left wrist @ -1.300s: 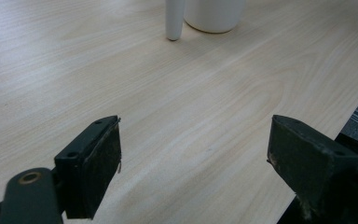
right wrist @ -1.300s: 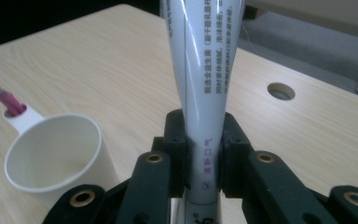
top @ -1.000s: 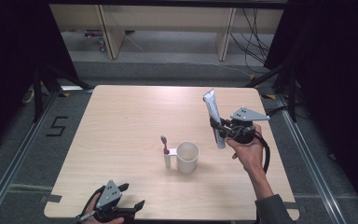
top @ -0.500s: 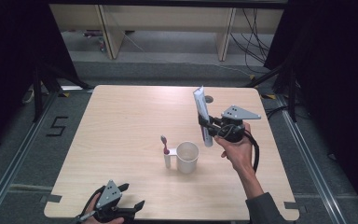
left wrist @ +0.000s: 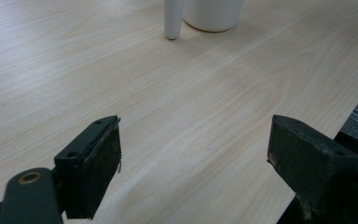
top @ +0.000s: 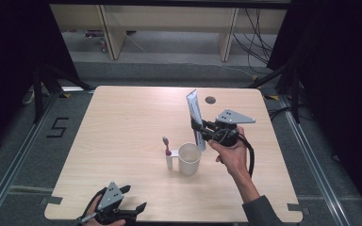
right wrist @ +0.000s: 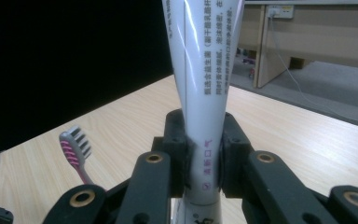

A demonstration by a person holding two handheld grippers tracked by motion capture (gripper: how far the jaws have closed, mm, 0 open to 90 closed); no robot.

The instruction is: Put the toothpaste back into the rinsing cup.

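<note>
High view findings, nearest edge first: the left gripper [top: 131,210] is resting in the person's hand at the near edge of the table [top: 122,122], left of centre. Its jaws are standing wide apart with nothing between them; the left gripper view is confirming this, with bare wood between the two black pads [left wrist: 98,172].

Farther in, near the table's middle, a white cup [top: 189,158] is standing upright. A white holder [top: 169,161] is sitting just beside it on its left, and a toothbrush [top: 166,145] with a pink-striped head is rising from that holder. The left gripper view is showing the bases of the cup [left wrist: 213,14] and the holder [left wrist: 173,21] at its top edge.

Right of the cup and slightly beyond it, the right gripper [top: 199,129] is being held above the table in the person's right hand [top: 231,153]. Its jaws are clamping the lower part of a white toothpaste tube [top: 196,117], which is standing nearly upright, flat crimped end uppermost. The right gripper view is showing both pads pressing the tube [right wrist: 200,93] from either side, with the toothbrush head [right wrist: 76,144] low on the left. Whether the tube's lower end is touching the cup cannot be determined.
</note>
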